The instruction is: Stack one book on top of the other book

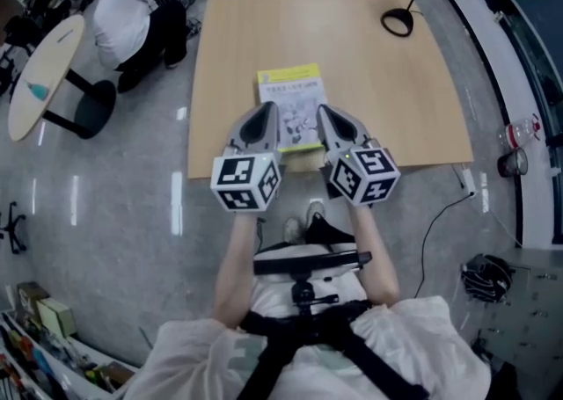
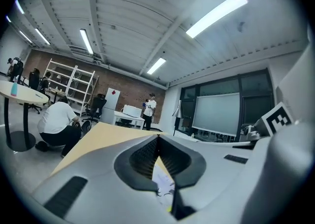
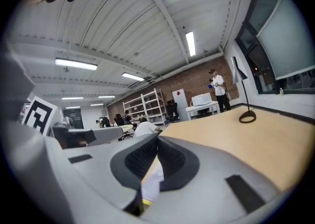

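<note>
A book [image 1: 291, 90] with a white cover and yellow-green bands lies flat near the front middle of the wooden table [image 1: 369, 99]. I see only this one cover from above and cannot tell if another book lies under it. My left gripper [image 1: 267, 112] and right gripper [image 1: 325, 112] hover side by side over the book's near end, both shut and holding nothing. In the left gripper view the jaws [image 2: 158, 137] meet, with a sliver of book [image 2: 164, 189] below them. The right gripper [image 3: 157, 137] looks the same, its jaws shut over a strip of book [image 3: 152, 182].
A black lamp with a ring base [image 1: 398, 23] stands at the table's far right corner. A person in white [image 1: 132, 25] crouches on the floor to the left, beside a round table [image 1: 44, 73]. A cable [image 1: 440, 218] runs along the floor at right.
</note>
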The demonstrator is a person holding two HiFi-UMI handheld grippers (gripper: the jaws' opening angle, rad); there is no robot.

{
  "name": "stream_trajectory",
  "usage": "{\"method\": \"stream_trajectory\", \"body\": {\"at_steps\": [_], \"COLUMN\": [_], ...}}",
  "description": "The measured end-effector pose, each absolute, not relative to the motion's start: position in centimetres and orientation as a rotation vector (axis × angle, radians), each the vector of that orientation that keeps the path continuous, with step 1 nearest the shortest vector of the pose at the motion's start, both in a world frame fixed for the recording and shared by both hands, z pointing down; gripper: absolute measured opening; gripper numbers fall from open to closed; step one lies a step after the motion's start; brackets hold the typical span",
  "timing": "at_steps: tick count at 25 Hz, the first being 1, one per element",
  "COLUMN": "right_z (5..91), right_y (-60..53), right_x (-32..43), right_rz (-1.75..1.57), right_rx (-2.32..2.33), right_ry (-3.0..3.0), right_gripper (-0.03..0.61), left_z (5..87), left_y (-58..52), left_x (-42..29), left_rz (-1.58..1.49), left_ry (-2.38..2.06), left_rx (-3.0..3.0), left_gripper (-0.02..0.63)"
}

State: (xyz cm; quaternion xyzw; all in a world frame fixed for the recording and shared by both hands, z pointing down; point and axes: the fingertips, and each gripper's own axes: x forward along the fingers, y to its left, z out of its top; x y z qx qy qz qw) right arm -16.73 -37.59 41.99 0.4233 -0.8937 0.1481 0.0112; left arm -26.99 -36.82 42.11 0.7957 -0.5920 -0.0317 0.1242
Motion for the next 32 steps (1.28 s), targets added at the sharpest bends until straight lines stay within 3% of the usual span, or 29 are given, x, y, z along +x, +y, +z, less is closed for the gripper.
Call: {"method": "stream_trajectory", "body": {"at_steps": [17,32], "right_z": [41.1,43.3], "right_y": [-27.5,-5.1], "right_x": [-12.8,-1.1], "right_rz": [0.409,0.437], "right_rx": [1.357,1.381], "right_ry": [-2.804,-2.806], "right_gripper": [0.000,0.000], "left_z": [41.0,44.1], "left_y": [-28.1,-5.4], "left_x": [-24.4,-14.0], "left_rz": [-0.145,-0.080], "left_ry": [-1.727,-1.723], "left_rx": [2.319,2.291], "left_gripper": [0.015,0.015]}}
